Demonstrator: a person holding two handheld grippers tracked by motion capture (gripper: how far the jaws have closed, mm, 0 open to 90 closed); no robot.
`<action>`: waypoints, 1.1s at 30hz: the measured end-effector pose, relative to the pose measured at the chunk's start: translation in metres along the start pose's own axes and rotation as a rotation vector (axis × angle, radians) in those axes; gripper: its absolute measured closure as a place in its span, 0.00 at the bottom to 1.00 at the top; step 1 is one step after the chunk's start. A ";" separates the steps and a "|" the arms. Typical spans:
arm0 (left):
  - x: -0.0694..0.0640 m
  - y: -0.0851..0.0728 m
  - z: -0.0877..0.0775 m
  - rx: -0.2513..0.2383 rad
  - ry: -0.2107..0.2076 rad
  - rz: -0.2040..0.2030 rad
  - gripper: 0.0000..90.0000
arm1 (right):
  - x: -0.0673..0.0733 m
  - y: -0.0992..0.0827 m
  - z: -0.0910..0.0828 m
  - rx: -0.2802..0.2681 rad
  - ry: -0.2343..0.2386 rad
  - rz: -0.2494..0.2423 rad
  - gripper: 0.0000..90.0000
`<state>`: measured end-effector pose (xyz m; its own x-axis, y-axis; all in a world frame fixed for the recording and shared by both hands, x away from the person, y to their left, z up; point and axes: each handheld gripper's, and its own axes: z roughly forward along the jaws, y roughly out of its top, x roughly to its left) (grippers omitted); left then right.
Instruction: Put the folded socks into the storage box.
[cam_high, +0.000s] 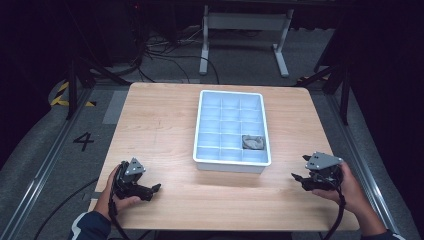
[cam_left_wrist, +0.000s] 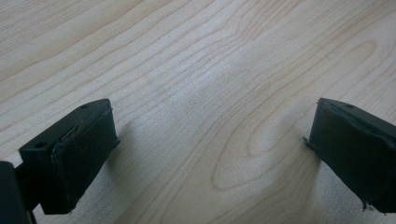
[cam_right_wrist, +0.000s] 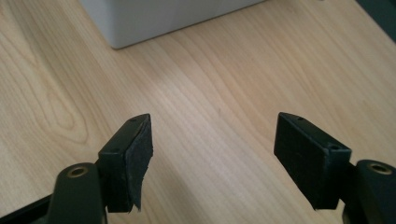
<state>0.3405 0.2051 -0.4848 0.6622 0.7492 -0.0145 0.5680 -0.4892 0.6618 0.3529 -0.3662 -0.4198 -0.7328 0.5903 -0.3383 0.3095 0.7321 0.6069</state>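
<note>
A white plastic tray divided into small square compartments (cam_high: 201, 125) sits in the middle of the light wooden counter (cam_high: 155, 125), towards its far side. In one compartment of its right-hand column, second row from the near edge, lies a crumpled grey cloth (cam_high: 253, 142). The person's left gripper (cam_high: 150, 191) rests low over the near left corner of the counter, well apart from the tray, released, with bare wood grain between its black pads (cam_left_wrist: 79, 158). The right gripper (cam_high: 299, 176) hovers near the counter's right edge, just off the tray's near right corner, also released with nothing between its black jaws; in the right gripper view the tray's white outer wall (cam_right_wrist: 154, 18) shows just ahead of it.
</note>
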 end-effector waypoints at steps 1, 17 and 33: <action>0.000 0.000 0.000 -0.001 0.000 -0.001 0.01 | 0.000 -0.004 0.000 0.000 0.009 0.015 0.32; 0.000 0.000 0.000 0.003 -0.002 0.001 0.01 | 0.001 -0.070 -0.001 -0.051 0.014 0.216 0.25; 0.000 0.000 0.000 -0.002 0.001 -0.001 0.01 | 0.000 -0.104 0.001 -0.080 0.035 0.439 0.19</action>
<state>0.3405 0.2051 -0.4850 0.6614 0.7499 -0.0146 0.5674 -0.4875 0.6637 0.3209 -0.4416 -0.4835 -0.5632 0.8262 -0.0125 0.5492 0.3856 0.7414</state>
